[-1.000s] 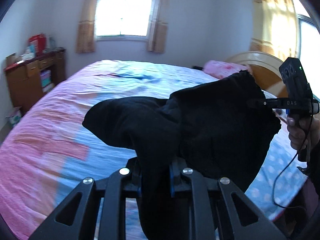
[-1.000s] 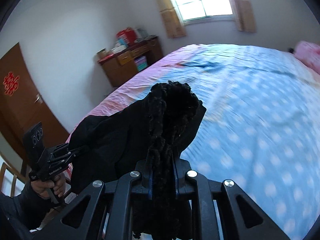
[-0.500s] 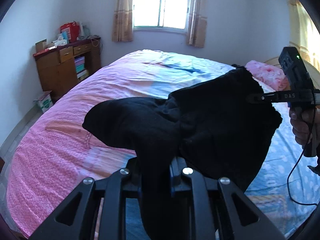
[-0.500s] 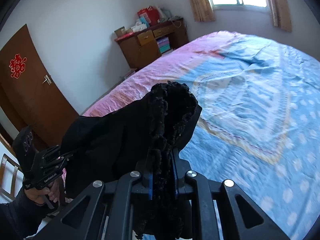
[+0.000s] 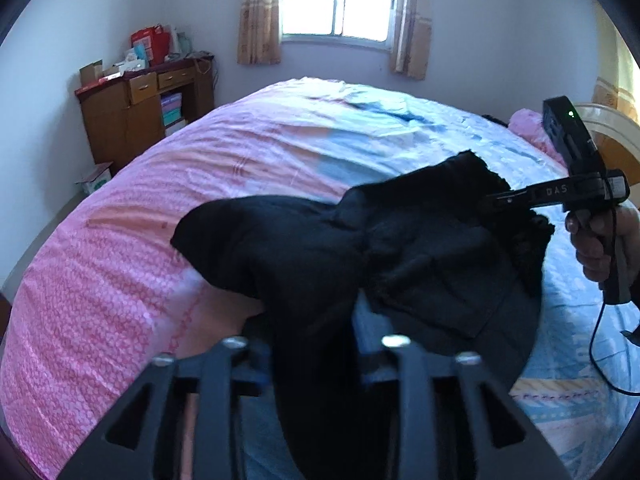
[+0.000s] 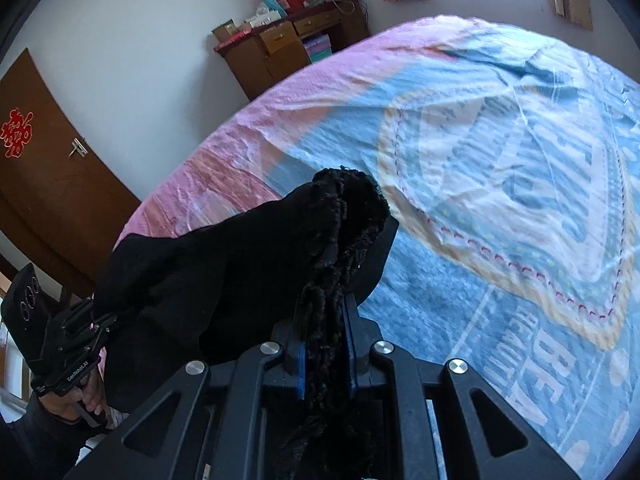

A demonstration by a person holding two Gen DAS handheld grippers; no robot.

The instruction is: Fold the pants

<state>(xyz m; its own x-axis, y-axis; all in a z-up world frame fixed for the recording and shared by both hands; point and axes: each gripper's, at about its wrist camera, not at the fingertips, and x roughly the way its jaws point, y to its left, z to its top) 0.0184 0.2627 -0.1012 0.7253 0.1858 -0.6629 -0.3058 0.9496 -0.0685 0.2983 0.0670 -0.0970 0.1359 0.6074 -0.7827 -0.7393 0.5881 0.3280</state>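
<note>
Black fleece pants (image 5: 400,256) hang in the air between my two grippers, just above the bed. My left gripper (image 5: 316,344) is shut on one bunched end of the pants. My right gripper (image 6: 324,320) is shut on the other bunched end, where the fuzzy lining (image 6: 344,208) sticks up past the fingers. In the left wrist view the right gripper (image 5: 500,200) shows at the right, gripping the cloth. In the right wrist view the left gripper (image 6: 100,320) shows at the lower left, holding the pants (image 6: 224,272).
A wide bed with a pink and blue cover (image 5: 120,264) (image 6: 500,184) lies under the pants. A wooden cabinet (image 5: 136,112) with boxes stands by the far wall. A window (image 5: 340,0), a pink pillow (image 5: 528,128) and a brown door (image 6: 44,168) are around.
Both grippers have moved forward and down over the bed with the pants. The views now tilt more toward the bed cover. Both grips on the pants are unchanged.
</note>
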